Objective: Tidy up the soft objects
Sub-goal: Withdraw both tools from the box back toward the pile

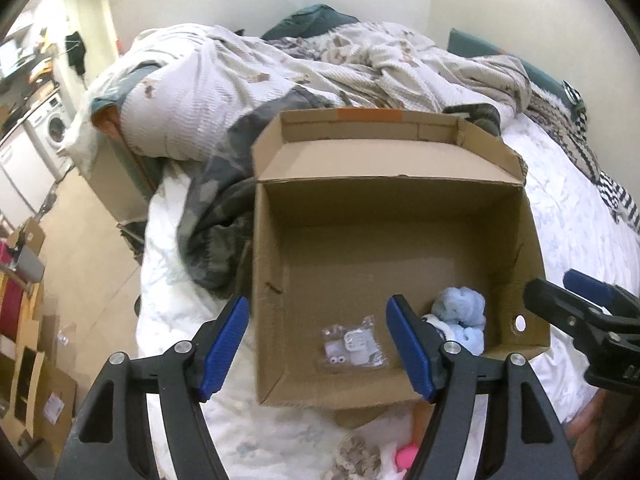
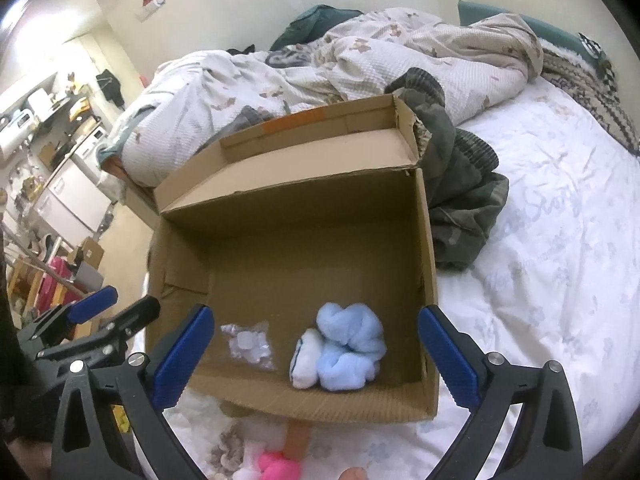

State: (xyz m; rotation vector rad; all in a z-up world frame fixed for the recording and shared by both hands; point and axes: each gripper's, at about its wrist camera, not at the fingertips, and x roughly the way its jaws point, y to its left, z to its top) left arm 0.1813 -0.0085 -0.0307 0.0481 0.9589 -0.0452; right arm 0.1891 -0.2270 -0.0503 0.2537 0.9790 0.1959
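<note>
An open cardboard box (image 1: 400, 208) (image 2: 304, 216) sits on the white bed. Inside, at its near right, lies a light-blue and white plush toy (image 1: 462, 316) (image 2: 344, 352). A small clear plastic bag (image 1: 354, 346) (image 2: 250, 344) lies beside it. My left gripper (image 1: 320, 350) is open and empty above the box's near left corner. My right gripper (image 2: 316, 360) is open and empty over the box's near edge, straddling the plush toy. A pink soft toy (image 1: 406, 456) (image 2: 280, 466) and a beige patterned soft item (image 2: 228, 452) lie on the bed in front of the box.
A crumpled duvet (image 1: 248, 80) (image 2: 360, 64) and a dark grey-green blanket (image 1: 216, 224) (image 2: 460, 208) lie behind and beside the box. The bed sheet (image 2: 540, 260) stretches to the right. Boxes and shelves (image 1: 32, 340) stand on the floor at left.
</note>
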